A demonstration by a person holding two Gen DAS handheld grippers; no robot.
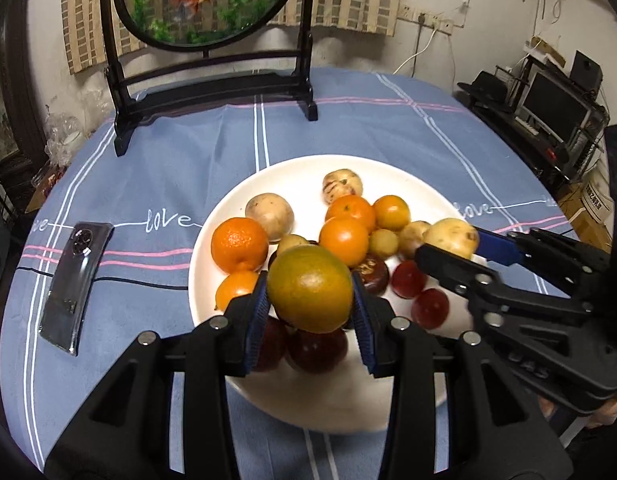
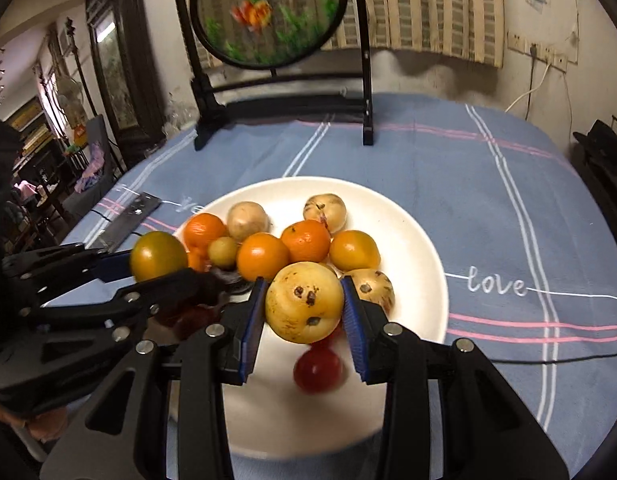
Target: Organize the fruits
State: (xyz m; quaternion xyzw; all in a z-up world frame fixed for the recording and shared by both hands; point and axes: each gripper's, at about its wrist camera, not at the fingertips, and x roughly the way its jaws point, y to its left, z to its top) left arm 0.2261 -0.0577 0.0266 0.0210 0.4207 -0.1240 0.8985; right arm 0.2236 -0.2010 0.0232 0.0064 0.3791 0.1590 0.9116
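A glossy, smooth white ceramic-looking plate (image 1: 228,216) sits on a matt blue woven tablecloth (image 1: 180,160), beside a shiny glass-backed phone (image 1: 74,284), while matt black plastic grippers with ribbed blue pads (image 2: 250,328) hold a waxy green-orange citrus (image 1: 309,289) and a speckled, dull yellow fruit (image 2: 304,302).

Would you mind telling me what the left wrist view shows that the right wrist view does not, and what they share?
Only the left wrist view shows the desk with monitors and the whole phone. Only the right wrist view shows the cluttered side room. Both show the white plate, the left gripper shut on the greenish orange, and the right gripper shut on the yellow fruit.
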